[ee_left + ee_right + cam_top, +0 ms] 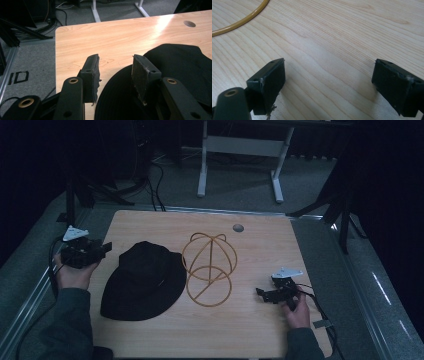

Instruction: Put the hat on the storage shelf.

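Hovering at the counter's left edge, the left hand-held gripper has its jaws moderately parted and empty, and the black bucket hat lies just ahead of it and slightly to its right. In the left gripper view the hat's brim already passes under the gap between the jaws, so this hand-held gripper is much the nearer of the two. The hat sits flat on the counter, crown up, with no marked long axis; its brim edge faces the jaws. Beyond the hat, touching or nearly touching its far side, stands the yellow wire hat stand. The right hand-held gripper rests low over bare wood past the stand, jaws spread wide and holding nothing, with the stand's base ring ahead to its left. By my judgement, the left one need only close on the brim.
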Motion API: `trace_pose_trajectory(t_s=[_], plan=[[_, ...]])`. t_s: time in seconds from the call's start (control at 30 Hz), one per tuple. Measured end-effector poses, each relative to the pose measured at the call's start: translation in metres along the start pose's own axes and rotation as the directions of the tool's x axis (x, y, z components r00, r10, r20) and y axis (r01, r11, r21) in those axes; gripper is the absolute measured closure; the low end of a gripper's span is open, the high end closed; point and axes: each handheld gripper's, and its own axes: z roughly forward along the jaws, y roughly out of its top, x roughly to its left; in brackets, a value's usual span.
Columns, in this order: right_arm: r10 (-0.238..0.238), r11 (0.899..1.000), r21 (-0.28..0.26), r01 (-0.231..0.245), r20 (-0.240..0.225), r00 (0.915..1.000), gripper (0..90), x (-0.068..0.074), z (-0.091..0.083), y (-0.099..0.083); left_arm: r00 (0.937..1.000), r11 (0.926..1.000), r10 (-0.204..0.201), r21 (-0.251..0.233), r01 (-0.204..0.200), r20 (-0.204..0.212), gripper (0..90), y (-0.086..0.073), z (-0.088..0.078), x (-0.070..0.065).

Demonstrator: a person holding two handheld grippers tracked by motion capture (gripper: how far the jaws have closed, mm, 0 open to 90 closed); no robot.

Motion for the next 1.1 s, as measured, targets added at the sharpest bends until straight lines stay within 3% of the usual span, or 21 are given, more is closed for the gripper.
trace_pose_trajectory(t_s=[0.37, 0.83, 1.1], plan=[[0.0, 1.0, 0.0, 0.0, 0.0, 1.0, 11.6, 0.0, 0.0, 0.0, 0.9998, 0.9998, 0.002, 0.021, -0.002, 0.018, 56.6, -0.004, 0.003, 0.001], [0.008, 1.0, -0.001, -0.008, 0.008, 0.9999, 11.7, 0.0, 0.0, 0.0, 0.9986, 0.9986, 0.009, 0.051, -0.011, 0.051, 56.9, -0.008, -0.005, -0.002], [0.014, 1.0, -0.002, -0.014, 0.012, 0.9998, 12.1, 0.0, 0.0, 0.0, 0.9969, 0.9958, 0.026, 0.086, -0.033, 0.074, 57.8, -0.009, -0.007, -0.002]])
